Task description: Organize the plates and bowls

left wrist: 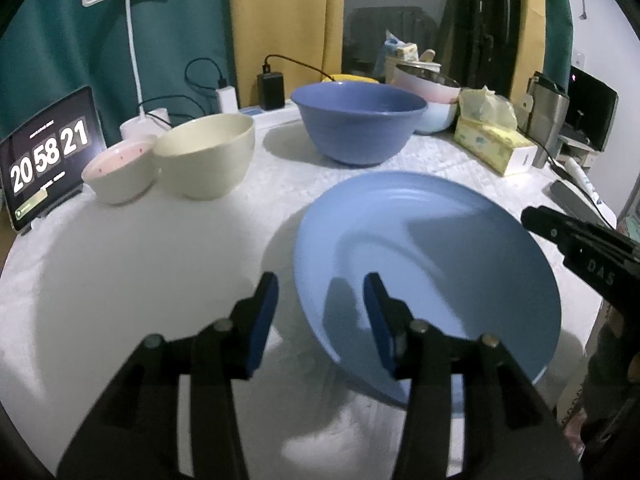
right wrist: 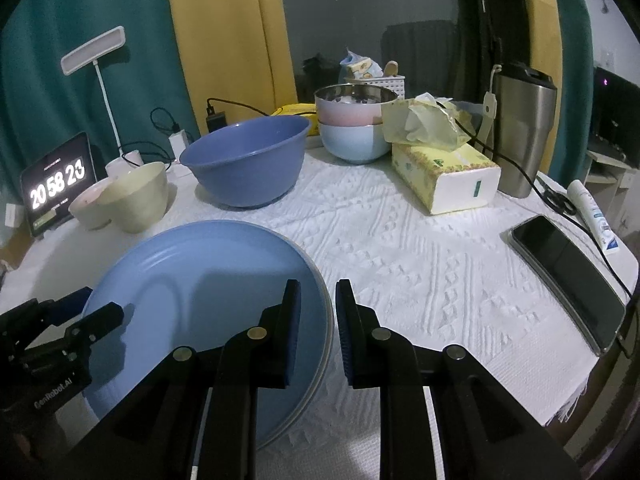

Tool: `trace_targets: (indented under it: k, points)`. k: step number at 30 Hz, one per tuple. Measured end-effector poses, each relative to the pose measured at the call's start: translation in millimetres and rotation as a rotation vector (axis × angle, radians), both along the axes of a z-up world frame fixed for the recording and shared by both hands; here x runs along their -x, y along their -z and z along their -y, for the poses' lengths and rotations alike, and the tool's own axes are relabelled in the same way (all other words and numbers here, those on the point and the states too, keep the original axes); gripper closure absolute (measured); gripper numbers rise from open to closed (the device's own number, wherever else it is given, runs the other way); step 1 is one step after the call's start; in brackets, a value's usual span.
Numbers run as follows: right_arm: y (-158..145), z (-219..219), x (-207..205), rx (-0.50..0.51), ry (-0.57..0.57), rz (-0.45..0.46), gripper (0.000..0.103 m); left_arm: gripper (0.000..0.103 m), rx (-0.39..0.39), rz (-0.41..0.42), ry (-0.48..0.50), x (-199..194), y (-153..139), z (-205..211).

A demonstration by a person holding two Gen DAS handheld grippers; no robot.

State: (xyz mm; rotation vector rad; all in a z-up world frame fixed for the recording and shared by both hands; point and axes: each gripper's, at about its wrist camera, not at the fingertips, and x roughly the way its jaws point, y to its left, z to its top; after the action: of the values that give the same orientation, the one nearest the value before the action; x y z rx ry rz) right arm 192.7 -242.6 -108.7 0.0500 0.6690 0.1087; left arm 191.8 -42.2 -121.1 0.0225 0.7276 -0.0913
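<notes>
A light blue plate (left wrist: 432, 256) (right wrist: 208, 280) hangs tilted a little above the white tablecloth and casts a shadow beneath. My right gripper (right wrist: 318, 320) is shut on its right rim, one pad over the plate and one outside. My left gripper (left wrist: 320, 316) is open; the plate's left rim runs between its pads without touching them. Behind stand a large dark blue bowl (left wrist: 358, 120) (right wrist: 246, 160), a cream bowl (left wrist: 206, 156) (right wrist: 136, 196) and a small white bowl with a pink inside (left wrist: 120, 172). A pink and a pale blue bowl (right wrist: 352, 132) are stacked at the back.
A tissue box (right wrist: 444, 176), a steel tumbler (right wrist: 520, 132), a phone (right wrist: 568, 276) and a tube (right wrist: 592, 212) lie on the right of the table. A tablet clock (left wrist: 48, 160) and a desk lamp (left wrist: 132, 40) stand at the far left, with chargers and cables behind.
</notes>
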Motion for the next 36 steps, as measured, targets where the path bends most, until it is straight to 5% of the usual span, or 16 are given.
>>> trace_targets:
  k: [11,27,31,36]
  points:
    - [2,9,-1,-0.043,0.001,-0.029,0.078,0.056,0.080,-0.036,-0.081,-1,4,-25]
    - [25,15,-12,-0.112,-0.010,-0.114,0.059,0.055,0.192,-0.143,-0.033,-15,23,-15]
    - [29,15,-13,-0.162,-0.031,-0.125,0.059,0.055,0.195,-0.144,-0.034,-15,23,-14]
    - [36,14,-16,-0.275,-0.068,-0.161,0.056,0.055,0.298,-0.182,-0.028,-19,27,-22]
